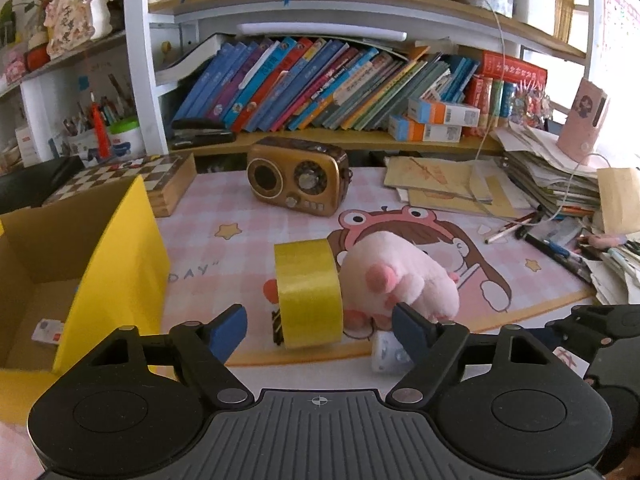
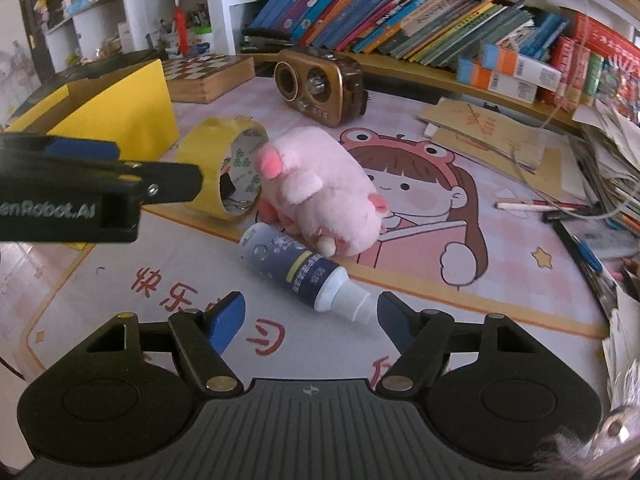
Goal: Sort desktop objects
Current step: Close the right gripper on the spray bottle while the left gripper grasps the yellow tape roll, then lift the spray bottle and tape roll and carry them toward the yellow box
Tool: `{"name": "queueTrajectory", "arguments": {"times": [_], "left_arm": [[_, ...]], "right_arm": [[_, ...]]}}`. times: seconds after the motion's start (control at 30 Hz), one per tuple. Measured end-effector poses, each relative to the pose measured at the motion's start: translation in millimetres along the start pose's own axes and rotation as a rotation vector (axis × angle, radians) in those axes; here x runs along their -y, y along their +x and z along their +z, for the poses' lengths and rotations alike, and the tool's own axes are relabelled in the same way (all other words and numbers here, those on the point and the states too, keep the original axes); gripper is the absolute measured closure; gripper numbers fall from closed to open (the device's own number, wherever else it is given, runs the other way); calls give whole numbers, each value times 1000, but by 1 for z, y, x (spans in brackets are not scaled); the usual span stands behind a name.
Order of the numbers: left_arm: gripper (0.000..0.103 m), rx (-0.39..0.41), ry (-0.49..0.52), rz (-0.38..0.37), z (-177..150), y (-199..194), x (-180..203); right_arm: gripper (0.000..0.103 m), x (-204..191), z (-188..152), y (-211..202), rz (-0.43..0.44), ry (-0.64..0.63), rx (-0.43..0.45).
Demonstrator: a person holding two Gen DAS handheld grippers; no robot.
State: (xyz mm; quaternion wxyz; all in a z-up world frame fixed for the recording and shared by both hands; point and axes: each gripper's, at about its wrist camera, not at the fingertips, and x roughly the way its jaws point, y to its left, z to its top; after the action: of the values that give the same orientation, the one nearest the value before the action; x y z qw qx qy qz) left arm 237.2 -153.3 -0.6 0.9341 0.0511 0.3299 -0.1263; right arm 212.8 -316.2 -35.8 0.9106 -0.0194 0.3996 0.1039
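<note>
A yellow tape roll (image 1: 309, 292) stands on edge on the pink desk mat (image 1: 248, 216), touching a pink plush pig (image 1: 400, 276). A small white-capped bottle (image 1: 386, 354) lies in front of the pig. My left gripper (image 1: 320, 330) is open and empty, its fingers either side of the tape roll, just short of it. In the right wrist view the tape roll (image 2: 218, 168), pig (image 2: 320, 188) and bottle (image 2: 298, 266) lie ahead. My right gripper (image 2: 310, 320) is open and empty, close to the bottle's cap. The left gripper's side (image 2: 100, 188) shows at the left.
An open yellow cardboard box (image 1: 112, 264) stands at the left with a small item inside. A brown retro radio (image 1: 298, 176), a chessboard box (image 1: 132, 176), stacked papers (image 1: 552, 176), pens (image 1: 552, 244) and a bookshelf (image 1: 320, 84) ring the mat.
</note>
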Motion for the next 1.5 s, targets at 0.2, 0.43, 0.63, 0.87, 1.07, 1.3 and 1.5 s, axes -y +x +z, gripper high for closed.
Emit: {"name": "queueTrajectory", "arguments": {"times": [0.2,0.43,0.63,0.87,1.07,1.3,1.5], "left_arm": [[30,-25,21,31,7,24,2],[40,-69,50,48,14,52,4],[48,-88,34,83,18,69,1],[63,-91,46,74,18,69,5],[63,-74,-61,3,17,44,-7],[63,-86,-409,-188,10,20,-49],[63,-67,-624,-262,-2,10,-73]], "right_arm": [[39,4,8,15,29,-88,4],[49,7,18,38,79,-194,-25],[53,0,21,51,123,-228,-60],[71,-4,17,45,141,-213,-87],[73,-6,3,27,133,-153,-122],[69,-15,-3,22,147,-198,-141],[71,-20,6,32,168,-236,-140]]}}
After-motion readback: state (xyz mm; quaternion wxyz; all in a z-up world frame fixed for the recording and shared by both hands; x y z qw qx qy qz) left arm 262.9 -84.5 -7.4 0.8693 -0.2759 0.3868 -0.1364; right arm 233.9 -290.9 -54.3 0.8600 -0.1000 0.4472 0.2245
